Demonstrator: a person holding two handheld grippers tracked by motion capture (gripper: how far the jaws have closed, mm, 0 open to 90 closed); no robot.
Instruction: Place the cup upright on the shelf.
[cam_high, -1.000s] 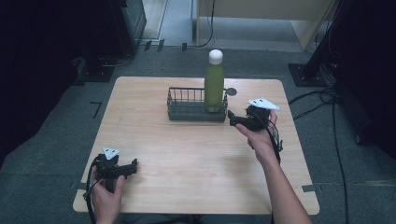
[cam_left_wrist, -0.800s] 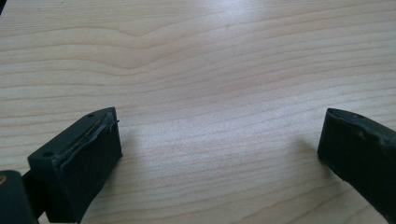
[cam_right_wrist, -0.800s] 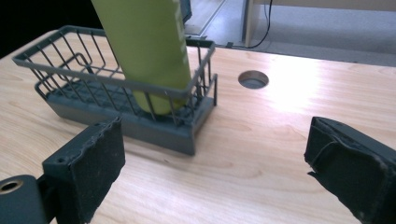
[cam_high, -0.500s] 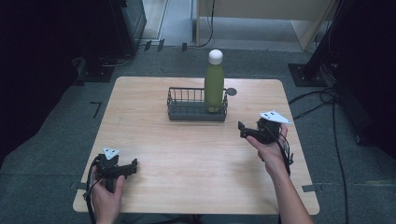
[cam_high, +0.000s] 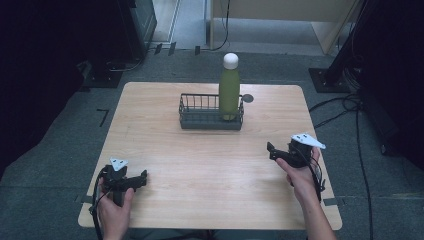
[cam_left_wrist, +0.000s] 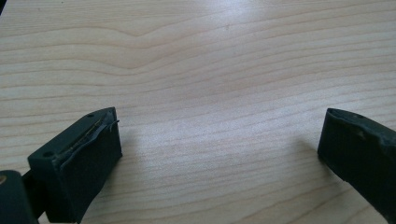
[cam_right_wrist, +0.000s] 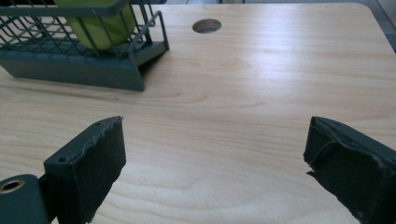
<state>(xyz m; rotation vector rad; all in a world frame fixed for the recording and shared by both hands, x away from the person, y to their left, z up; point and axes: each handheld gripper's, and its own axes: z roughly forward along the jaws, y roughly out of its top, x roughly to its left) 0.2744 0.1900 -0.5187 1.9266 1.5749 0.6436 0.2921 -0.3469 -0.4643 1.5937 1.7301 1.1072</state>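
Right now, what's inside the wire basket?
A green bottle with a white cap stands upright at the right end of the wire basket. The rest of the basket looks bare, though its solid lower wall hides the floor close behind it.

Bare tabletop (cam_high: 210, 165) before basket (cam_high: 210, 120)

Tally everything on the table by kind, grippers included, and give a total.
Green bottle: 1
Wire basket: 1
Grippers: 2, the left gripper and the right gripper, both open and empty
Total: 4
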